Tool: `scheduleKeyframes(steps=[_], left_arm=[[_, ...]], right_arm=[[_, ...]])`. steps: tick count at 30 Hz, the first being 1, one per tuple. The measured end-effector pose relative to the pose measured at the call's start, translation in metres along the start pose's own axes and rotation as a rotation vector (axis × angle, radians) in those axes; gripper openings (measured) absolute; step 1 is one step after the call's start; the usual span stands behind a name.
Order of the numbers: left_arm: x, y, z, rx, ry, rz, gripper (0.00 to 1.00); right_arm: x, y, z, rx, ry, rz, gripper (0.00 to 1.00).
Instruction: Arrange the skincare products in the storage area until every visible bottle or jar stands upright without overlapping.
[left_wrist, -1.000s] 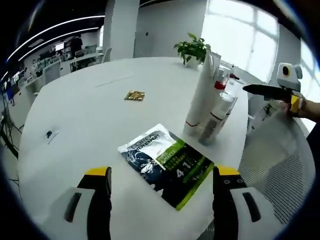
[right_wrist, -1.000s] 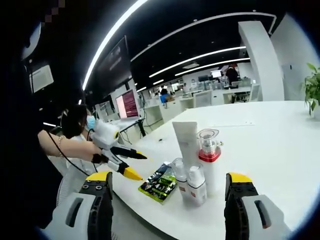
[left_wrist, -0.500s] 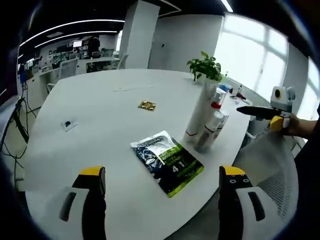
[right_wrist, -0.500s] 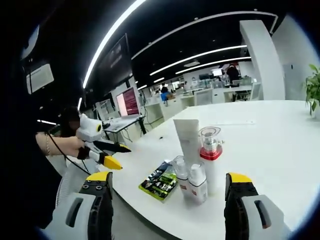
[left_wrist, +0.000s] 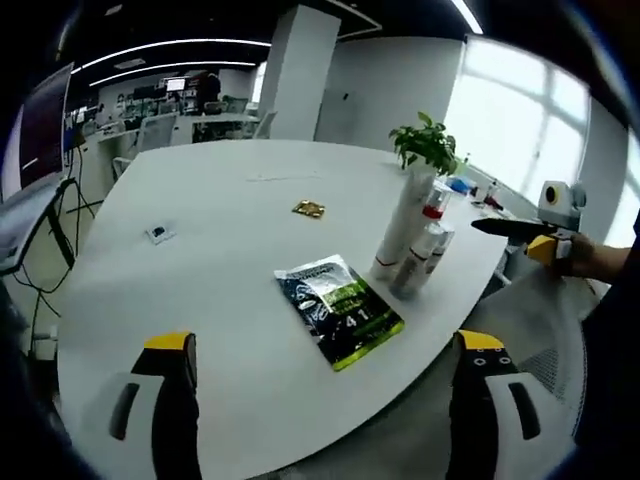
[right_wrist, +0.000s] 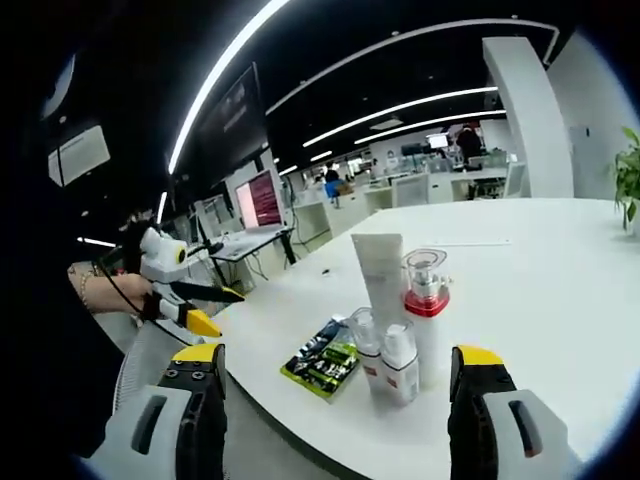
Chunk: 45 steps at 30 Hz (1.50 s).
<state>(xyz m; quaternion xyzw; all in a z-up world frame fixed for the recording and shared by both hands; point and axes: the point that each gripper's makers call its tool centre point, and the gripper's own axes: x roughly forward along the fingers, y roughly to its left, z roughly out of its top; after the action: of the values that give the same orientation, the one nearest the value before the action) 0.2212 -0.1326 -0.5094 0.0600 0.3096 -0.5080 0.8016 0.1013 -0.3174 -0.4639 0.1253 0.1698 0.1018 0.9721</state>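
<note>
Standing in a tight cluster near the edge of a round white worktop (left_wrist: 200, 240), four skincare containers wait upright: a tall white tube (right_wrist: 381, 275) on its cap, a pump bottle with a red collar (right_wrist: 428, 312) and two small clear-capped bottles (right_wrist: 398, 362) just in front. Beside them a green-and-black sachet (left_wrist: 340, 308) lies flat, the one item not standing. Both grippers hover off the worktop's edge, well apart from the products, the left gripper (left_wrist: 320, 415) and the right gripper (right_wrist: 340, 420) each with jaws spread wide and holding nothing. The sachet looks light, thin and floppy, probably slick-skinned, so it is best pinched at a sealed edge; it may not stand unaided. The bottles seem rigid and top-heavy, likely to topple if nudged; grip them low on the body.
</note>
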Motion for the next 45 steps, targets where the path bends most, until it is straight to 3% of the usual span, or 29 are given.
scheduleKeyframes(steps=[9, 15, 19, 25, 33, 37, 45], left_arm=[[-0.001, 0.003, 0.003, -0.014, -0.014, 0.0, 0.99], [-0.002, 0.007, 0.004, -0.039, -0.022, 0.004, 0.99], [-0.002, 0.012, 0.0, -0.044, -0.019, 0.01, 0.99], [0.0, 0.017, -0.008, -0.069, -0.005, 0.022, 0.99], [0.005, 0.024, -0.009, -0.091, 0.006, 0.035, 0.99], [0.009, 0.031, -0.01, -0.099, 0.016, 0.047, 0.98], [0.016, 0.037, -0.011, -0.116, 0.04, 0.06, 0.98]], right_arm=[[0.001, -0.006, -0.003, -0.01, 0.012, -0.003, 0.96], [0.001, -0.013, 0.004, 0.031, 0.002, -0.021, 0.96], [0.0, -0.027, 0.023, 0.007, -0.011, -0.042, 0.96], [0.006, -0.064, 0.071, -0.007, -0.089, -0.094, 0.95], [0.024, -0.103, 0.105, -0.019, -0.084, -0.141, 0.92], [0.033, -0.119, 0.112, -0.02, -0.085, -0.141, 0.92], [0.055, -0.141, 0.106, -0.009, -0.029, -0.144, 0.91]])
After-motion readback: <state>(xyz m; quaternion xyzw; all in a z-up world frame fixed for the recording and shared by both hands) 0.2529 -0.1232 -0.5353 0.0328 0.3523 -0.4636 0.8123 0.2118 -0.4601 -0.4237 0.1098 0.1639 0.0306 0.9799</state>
